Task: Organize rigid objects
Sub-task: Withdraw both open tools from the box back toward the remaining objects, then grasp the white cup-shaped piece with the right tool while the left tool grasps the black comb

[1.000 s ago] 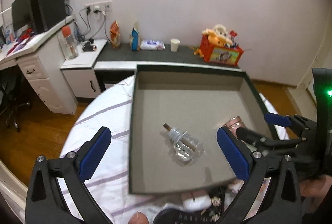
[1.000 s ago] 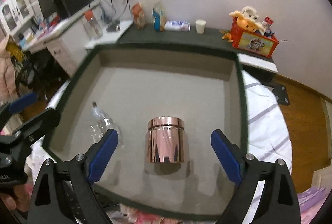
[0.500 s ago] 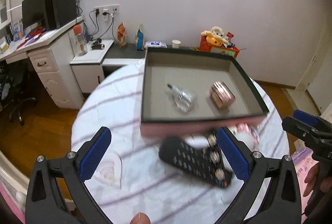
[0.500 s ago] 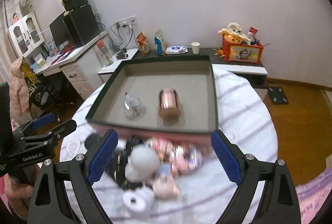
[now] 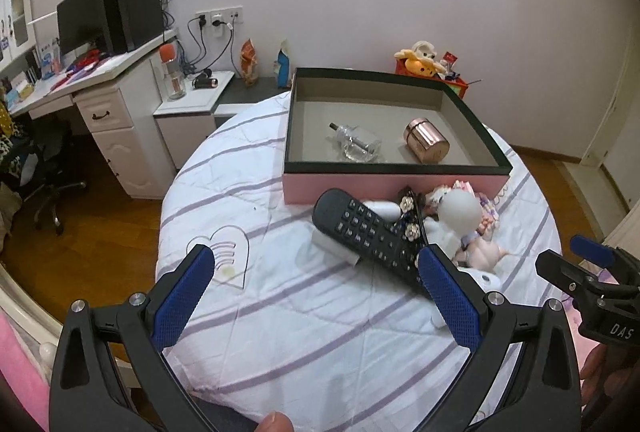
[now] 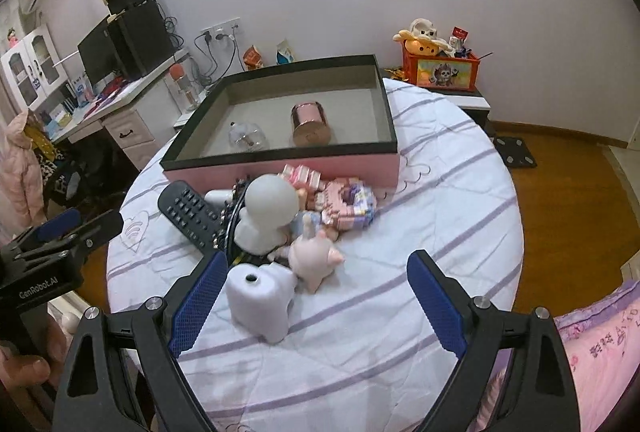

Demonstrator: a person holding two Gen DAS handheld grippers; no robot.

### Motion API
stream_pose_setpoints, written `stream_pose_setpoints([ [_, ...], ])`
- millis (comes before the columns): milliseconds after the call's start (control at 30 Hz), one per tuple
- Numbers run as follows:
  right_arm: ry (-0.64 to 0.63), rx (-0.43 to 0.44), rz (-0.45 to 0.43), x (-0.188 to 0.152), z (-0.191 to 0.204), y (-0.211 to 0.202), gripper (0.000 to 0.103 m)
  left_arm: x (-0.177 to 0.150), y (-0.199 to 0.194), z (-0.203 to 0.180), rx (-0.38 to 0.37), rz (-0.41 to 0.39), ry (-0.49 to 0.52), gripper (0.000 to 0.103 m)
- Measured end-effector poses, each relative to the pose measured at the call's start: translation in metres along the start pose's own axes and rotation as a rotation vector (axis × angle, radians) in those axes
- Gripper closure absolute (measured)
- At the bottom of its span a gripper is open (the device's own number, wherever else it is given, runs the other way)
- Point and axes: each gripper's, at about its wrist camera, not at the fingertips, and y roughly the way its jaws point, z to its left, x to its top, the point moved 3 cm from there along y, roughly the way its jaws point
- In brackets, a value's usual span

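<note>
A pink box point(image 5: 390, 188) with a dark rim sits in the upper middle of both views, on a round table point(image 5: 280, 312) covered by a white cloth with purple stripes. Inside it lie a clear glass bottle point(image 5: 356, 144) on its side toward the left and a rose-gold tin point(image 5: 426, 141) on its side toward the right, apart from each other. Just in front of the box is a heap of things: a black remote point(image 5: 370, 232) lying slantwise, a white round-headed figure point(image 6: 268, 214) touching it, a pink pig toy point(image 6: 314, 258), a pastel block toy point(image 6: 350, 206) and, lowest in the right wrist view, a white jug-shaped piece point(image 6: 260, 302).

The left gripper point(image 5: 316, 296) hangs over the bare cloth at lower centre, jaws spread wide, holding nothing. The right gripper point(image 6: 316, 306) has its jaws wide apart too, the jug-shaped piece close by its left finger point(image 6: 198, 306), ungrasped.

A desk point(image 5: 100, 88) with a monitor point(image 5: 80, 28) fills the upper left.
</note>
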Motion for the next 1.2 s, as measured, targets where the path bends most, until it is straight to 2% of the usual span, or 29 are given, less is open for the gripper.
stream_pose_setpoints([
  [233, -0.023, -0.001, 0.003, -0.012, 0.012, -0.005, 0.010, -0.014, -0.006, 0.005, -0.004, 0.011, -0.018, 0.000],
  [467, -0.033, 0.014, 0.047, -0.025, 0.022, 0.004, 0.010, -0.026, 0.000, 0.008, 0.001, 0.047, -0.026, 0.000],
  [767, -0.030, 0.016, 0.062, -0.028, 0.026, 0.009, 0.010, -0.027, 0.002, 0.011, 0.003, 0.049, -0.024, 0.000],
  [1200, 0.003, 0.027, 0.112, -0.038, 0.034, 0.043, 0.011, -0.030, 0.015, 0.014, 0.014, 0.081, -0.027, 0.000],
])
